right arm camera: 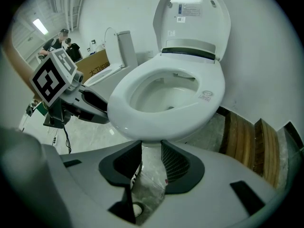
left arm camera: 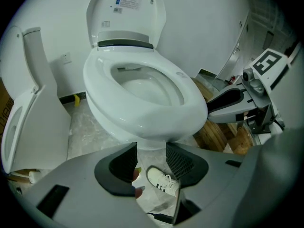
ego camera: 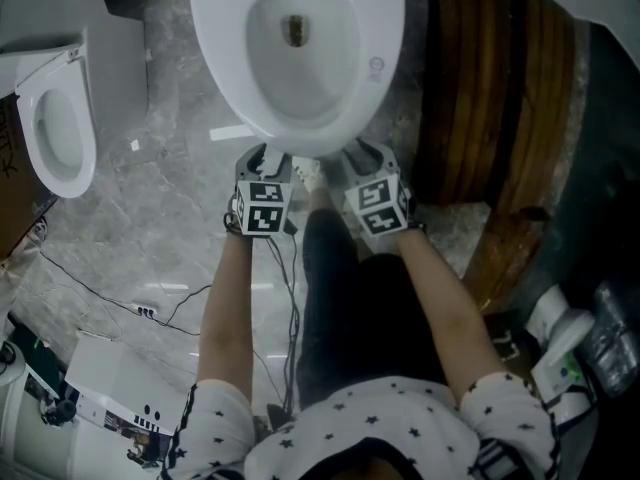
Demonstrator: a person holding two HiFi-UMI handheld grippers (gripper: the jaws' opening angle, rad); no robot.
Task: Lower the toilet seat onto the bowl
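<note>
Scene: a white toilet on a grey marbled floor [ego camera: 130, 238], seen from above by a person who stands before it with tongs in each hand.
Toilet seat [left arm camera: 142, 115]: shown lying level over the bowl [ego camera: 300, 68], its front edge towards the person. Whether it rests fully on the rim cannot be told.
Lid [left arm camera: 126, 13]: raised upright at the back, a printed label seen on its inner face.
Left tongs [left arm camera: 151, 148]: released, the jaws held apart with only the floor and a shoe seen between them. The tips are placed just under the front edge of the seat, left of centre. Contact cannot be judged.
Right tongs [right arm camera: 151, 148]: likewise released, the jaws apart and nothing pinched. The tips are set just under the front edge of the seat, right of centre, close beside the left pair.
Marker cubes: one is carried on each pair of tongs, left [ego camera: 262, 206] and right [ego camera: 378, 206].
Shoe [left arm camera: 164, 180]: white with dark stripes, worn by the person, planted on the floor just in front of the toilet base.
Second toilet [ego camera: 55, 118]: white, stood on the floor by its left edge, well apart from the first.
Wooden boards [ego camera: 490, 88]: dark, laid on the floor along the right of the toilet.
Cables [ego camera: 100, 298]: thin and dark, trailed across the floor at the near left.
</note>
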